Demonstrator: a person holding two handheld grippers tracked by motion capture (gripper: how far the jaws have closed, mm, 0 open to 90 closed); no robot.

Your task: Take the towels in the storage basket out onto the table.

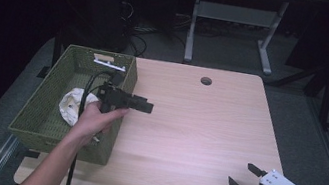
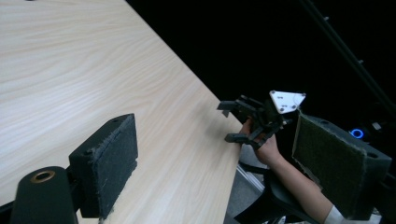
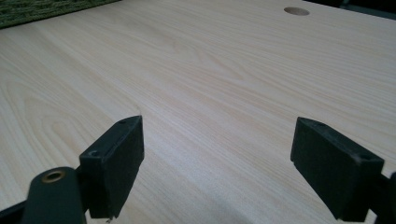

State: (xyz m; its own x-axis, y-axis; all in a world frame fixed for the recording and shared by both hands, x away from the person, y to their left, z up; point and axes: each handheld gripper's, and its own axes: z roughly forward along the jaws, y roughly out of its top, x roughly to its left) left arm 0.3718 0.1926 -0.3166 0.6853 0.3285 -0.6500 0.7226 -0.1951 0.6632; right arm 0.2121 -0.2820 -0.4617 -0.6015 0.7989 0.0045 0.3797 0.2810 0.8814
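Right now your left tool hovers with jaws wide apart and empty at the right rim of the green basket, where a white cloth lies, while your right tool gapes empty over the worktop's near right corner.

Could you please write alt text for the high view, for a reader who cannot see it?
A person's left gripper hovers, empty, beside a green basket holding a white cloth on a wooden table. The right gripper, open and empty, is at the table's near right corner.
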